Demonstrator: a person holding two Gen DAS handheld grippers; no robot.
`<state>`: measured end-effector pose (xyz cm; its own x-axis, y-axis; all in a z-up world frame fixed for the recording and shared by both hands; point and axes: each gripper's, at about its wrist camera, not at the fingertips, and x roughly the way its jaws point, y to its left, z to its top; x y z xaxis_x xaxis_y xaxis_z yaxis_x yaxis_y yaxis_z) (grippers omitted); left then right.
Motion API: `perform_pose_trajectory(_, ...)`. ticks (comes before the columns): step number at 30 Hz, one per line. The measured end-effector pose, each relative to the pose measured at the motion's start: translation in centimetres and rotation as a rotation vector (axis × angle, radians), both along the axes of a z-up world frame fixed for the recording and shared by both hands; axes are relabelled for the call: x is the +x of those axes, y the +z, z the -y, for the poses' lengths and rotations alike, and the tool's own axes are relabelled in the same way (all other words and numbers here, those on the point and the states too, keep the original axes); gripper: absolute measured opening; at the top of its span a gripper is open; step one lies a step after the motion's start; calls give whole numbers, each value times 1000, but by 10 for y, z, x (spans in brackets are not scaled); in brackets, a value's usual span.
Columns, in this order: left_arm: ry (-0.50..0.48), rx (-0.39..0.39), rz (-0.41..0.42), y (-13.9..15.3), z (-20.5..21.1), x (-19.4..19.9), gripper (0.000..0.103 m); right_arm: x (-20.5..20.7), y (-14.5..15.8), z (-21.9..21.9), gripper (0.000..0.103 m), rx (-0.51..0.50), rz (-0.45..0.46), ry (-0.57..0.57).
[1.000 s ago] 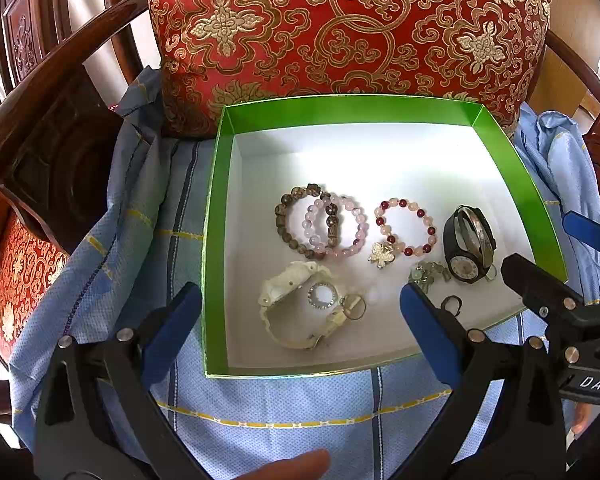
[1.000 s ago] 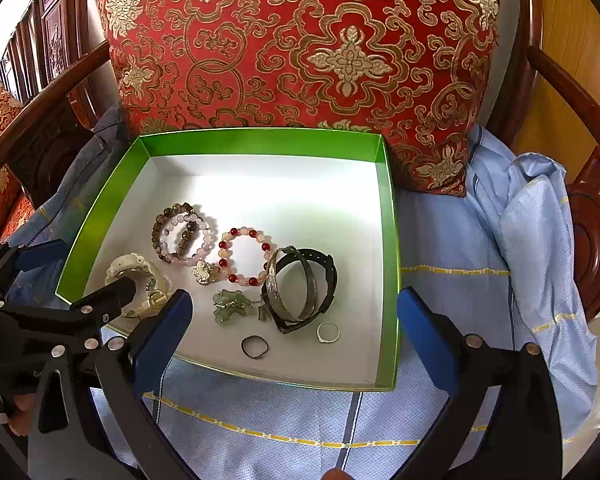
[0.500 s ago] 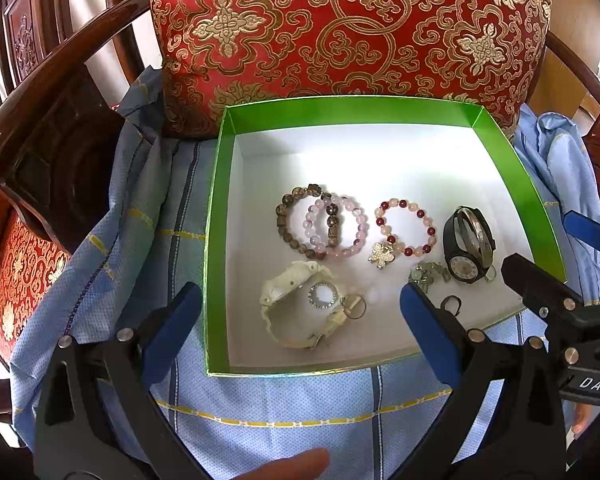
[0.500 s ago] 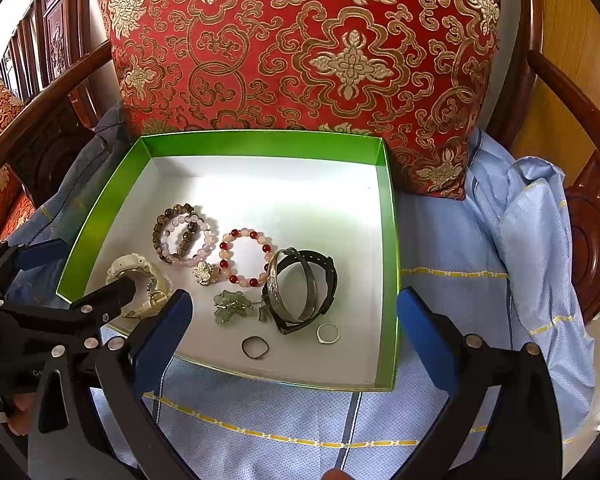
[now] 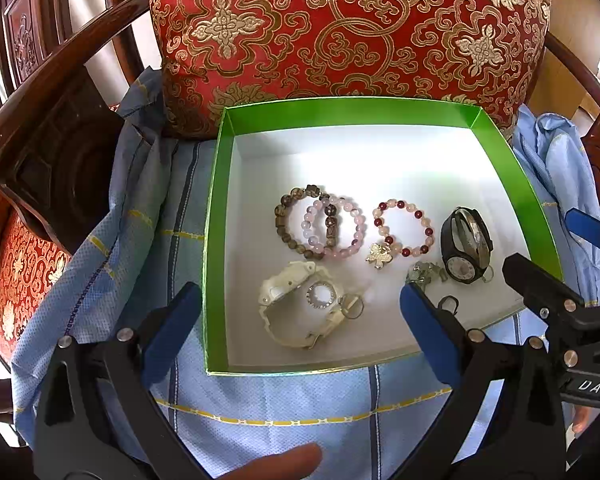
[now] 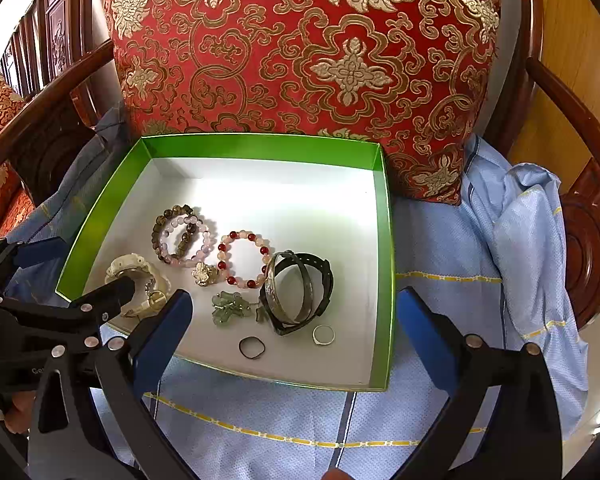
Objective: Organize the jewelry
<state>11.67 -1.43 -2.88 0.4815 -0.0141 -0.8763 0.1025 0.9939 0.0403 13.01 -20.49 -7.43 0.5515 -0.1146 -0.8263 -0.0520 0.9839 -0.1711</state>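
Observation:
A green box (image 5: 216, 216) with a white floor (image 6: 384, 264) holds the jewelry. Inside lie a brown bead bracelet (image 5: 288, 220) overlapped by a pink one (image 5: 352, 236), a red-and-peach bead bracelet (image 5: 404, 224) with a gold charm, a cream watch (image 5: 296, 308), a black watch (image 5: 466, 248) with a silver bangle (image 6: 284, 292), a green pendant (image 6: 230, 308), a dark ring (image 6: 252, 348) and a silver ring (image 6: 324, 334). My left gripper (image 5: 300, 324) is open and empty over the box's near edge. My right gripper (image 6: 292, 328) is open and empty, also at the near edge.
The box rests on a light blue cloth (image 5: 300, 404) spread over a wooden chair seat. A red and gold cushion (image 5: 340, 32) stands right behind the box. Dark wooden armrests (image 5: 60, 76) curve on both sides (image 6: 572, 112). The cloth bunches at the right (image 6: 532, 240).

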Motion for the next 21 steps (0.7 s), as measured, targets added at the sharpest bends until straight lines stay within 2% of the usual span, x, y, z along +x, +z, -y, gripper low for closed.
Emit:
perform_pose_trajectory(17,6,-25,-10,0,-3,-1,98,-1,-1,-1,99,1,3,4)
perform_pose_trajectory(21,1,-86,-11,4,-6,-7,98,-6,7,4,99,-13,38,-11)
